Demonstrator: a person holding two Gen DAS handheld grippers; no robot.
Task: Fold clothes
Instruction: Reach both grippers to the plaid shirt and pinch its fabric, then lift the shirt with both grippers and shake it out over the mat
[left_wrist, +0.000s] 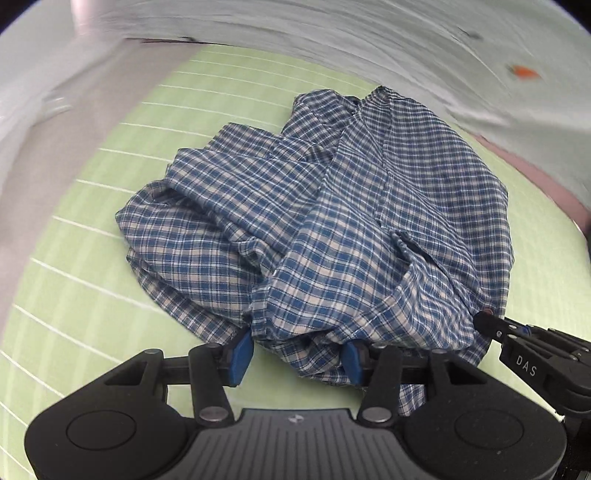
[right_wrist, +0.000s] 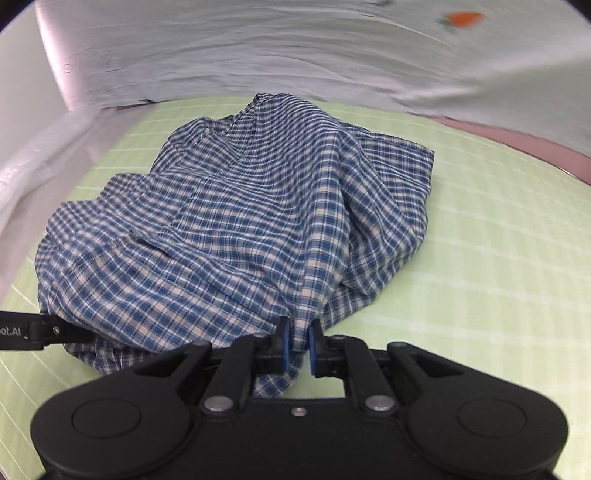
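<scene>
Blue plaid shirt (left_wrist: 317, 221) crumpled on green grid mat (left_wrist: 92, 295); left gripper (left_wrist: 297, 356) spread wide at its hem, right gripper (right_wrist: 298, 345) pinching a fold.

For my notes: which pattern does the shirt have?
The shirt has a blue and white check pattern. It shows best in the right wrist view.
</scene>
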